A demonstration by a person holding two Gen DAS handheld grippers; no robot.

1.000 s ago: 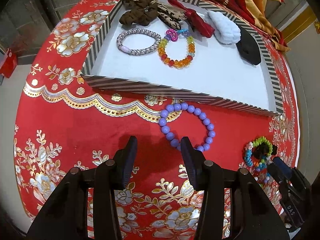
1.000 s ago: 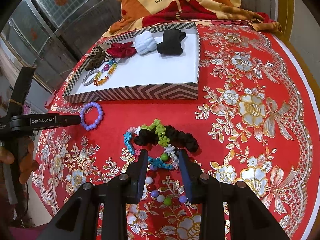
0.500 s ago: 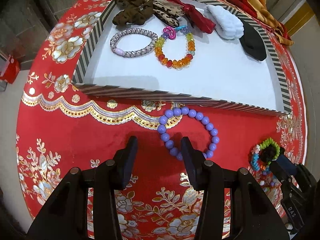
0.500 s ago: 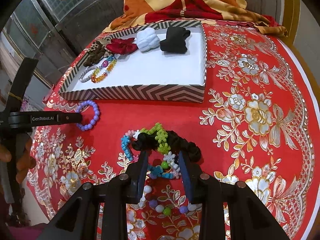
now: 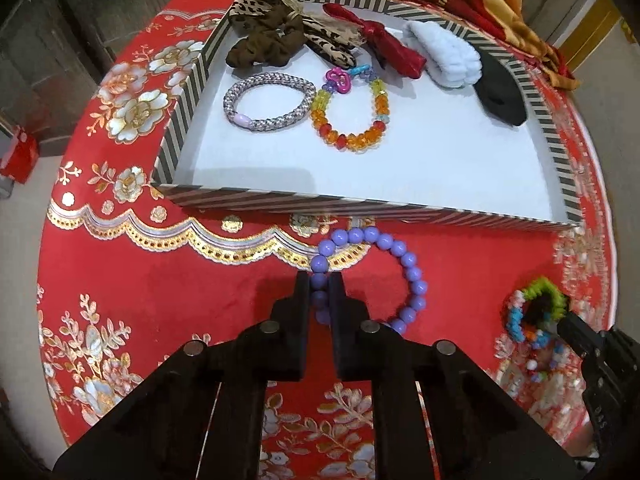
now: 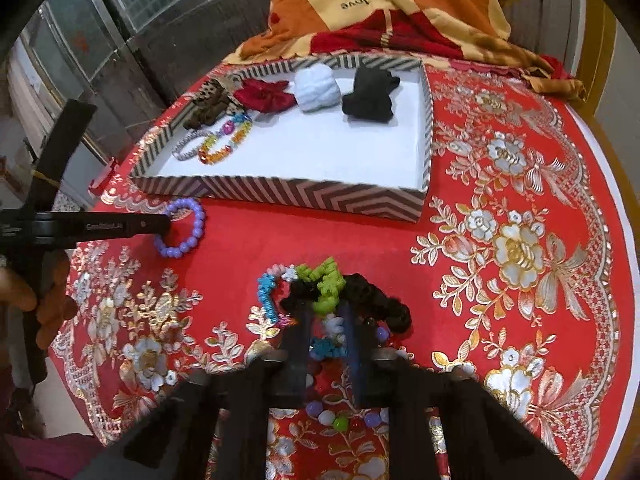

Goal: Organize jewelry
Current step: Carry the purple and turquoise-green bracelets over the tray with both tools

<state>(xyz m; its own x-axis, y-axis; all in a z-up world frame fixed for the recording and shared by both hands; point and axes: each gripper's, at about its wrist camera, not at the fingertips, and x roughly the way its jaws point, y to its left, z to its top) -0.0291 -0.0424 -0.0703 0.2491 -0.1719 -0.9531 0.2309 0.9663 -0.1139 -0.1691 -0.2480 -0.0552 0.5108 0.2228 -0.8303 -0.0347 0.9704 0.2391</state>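
Observation:
A purple bead bracelet [image 5: 404, 264] lies on the red cloth just in front of the striped tray [image 5: 360, 206]. My left gripper [image 5: 319, 284] is shut on the bracelet's left side; it also shows in the right wrist view [image 6: 162, 226] with the bracelet [image 6: 188, 236]. My right gripper [image 6: 326, 320] has its fingers closed in around a multicoloured bracelet [image 6: 320, 280] that lies tangled with a black scrunchie [image 6: 376, 296]; whether they grip it is unclear. The tray holds a silver bracelet [image 5: 266, 108], an orange bead bracelet [image 5: 352, 120] and several scrunchies.
A loose bead string [image 6: 340, 420] lies under my right gripper. A bright patterned blanket [image 6: 380, 4] is bunched behind the tray. The tray's white floor [image 5: 400, 168] is bare at the front and right. The round table's edge [image 6: 616, 200] curves along the right.
My left gripper moved forward and shut on the purple bracelet. My right gripper advanced onto the multicoloured pile and narrowed its fingers.

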